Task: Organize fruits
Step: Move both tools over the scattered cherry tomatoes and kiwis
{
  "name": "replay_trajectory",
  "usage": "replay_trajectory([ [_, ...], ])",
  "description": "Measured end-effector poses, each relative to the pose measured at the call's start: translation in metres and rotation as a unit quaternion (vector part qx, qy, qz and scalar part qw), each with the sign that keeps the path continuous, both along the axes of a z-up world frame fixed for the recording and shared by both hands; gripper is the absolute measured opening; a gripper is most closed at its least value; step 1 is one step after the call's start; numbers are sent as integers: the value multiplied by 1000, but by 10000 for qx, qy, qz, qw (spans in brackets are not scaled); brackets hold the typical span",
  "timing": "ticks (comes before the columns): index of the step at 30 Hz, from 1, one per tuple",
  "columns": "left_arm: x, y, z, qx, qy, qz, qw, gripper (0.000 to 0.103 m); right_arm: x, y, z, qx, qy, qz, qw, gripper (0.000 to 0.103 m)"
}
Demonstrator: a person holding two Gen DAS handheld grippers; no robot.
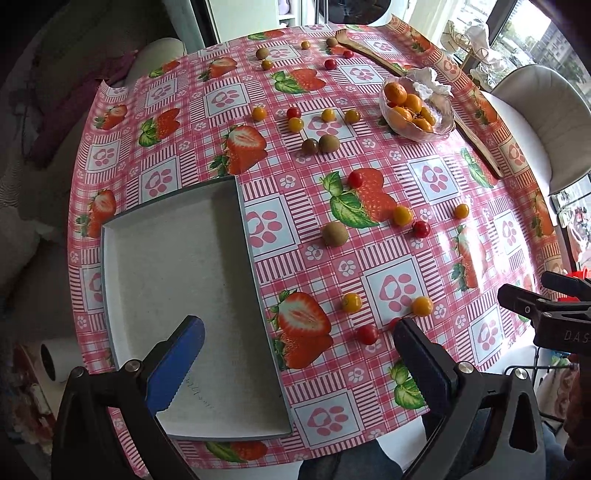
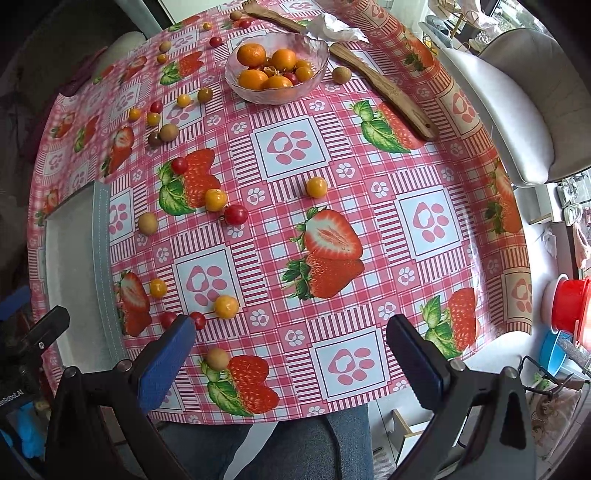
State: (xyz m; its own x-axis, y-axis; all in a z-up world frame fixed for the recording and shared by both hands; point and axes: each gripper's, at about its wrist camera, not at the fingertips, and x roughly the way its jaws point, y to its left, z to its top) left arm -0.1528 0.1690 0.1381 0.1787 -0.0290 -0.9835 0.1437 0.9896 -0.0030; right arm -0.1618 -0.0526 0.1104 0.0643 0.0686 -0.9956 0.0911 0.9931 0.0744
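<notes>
Many small fruits lie loose on the strawberry-print tablecloth: red cherry tomatoes [image 1: 367,334], yellow-orange ones [image 1: 351,302] and brown round fruits [image 1: 335,233]. A glass bowl [image 2: 317,66] at the back holds oranges [image 2: 251,54] and small fruits; it also shows in the left wrist view [image 1: 445,127]. An empty white rectangular tray [image 1: 177,280] sits at the front left. My left gripper [image 1: 299,362] is open and empty above the tray's near right corner. My right gripper [image 2: 291,354] is open and empty above the table's front edge, near a brown fruit [image 2: 217,358].
A long wooden utensil [image 2: 384,92] lies behind the bowl, with crumpled foil [image 2: 334,31] at its far end. White chairs [image 2: 517,110] stand at the right. A red container [image 2: 570,306] sits off the table at the right.
</notes>
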Motion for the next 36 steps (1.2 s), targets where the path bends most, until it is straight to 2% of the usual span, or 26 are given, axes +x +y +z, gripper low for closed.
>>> replay_trajectory([
  [13,1,16,1,-284,-87,96,9995,103,-11,3,2,-92,-29,-250,9996,103],
  [19,-1,17,3,-333,-146,66,9993,103,-17,5,1,32,-8,-304,9995,103],
  [27,-3,17,8,-443,-265,-13,9987,103,-20,7,4,-252,-45,-267,9993,103],
  [32,-4,19,12,-657,-322,39,9973,103,-21,8,0,-5,39,-307,9995,103],
  [36,-3,13,4,-389,-211,-68,9990,103,-22,12,0,-43,6,-233,9997,103],
])
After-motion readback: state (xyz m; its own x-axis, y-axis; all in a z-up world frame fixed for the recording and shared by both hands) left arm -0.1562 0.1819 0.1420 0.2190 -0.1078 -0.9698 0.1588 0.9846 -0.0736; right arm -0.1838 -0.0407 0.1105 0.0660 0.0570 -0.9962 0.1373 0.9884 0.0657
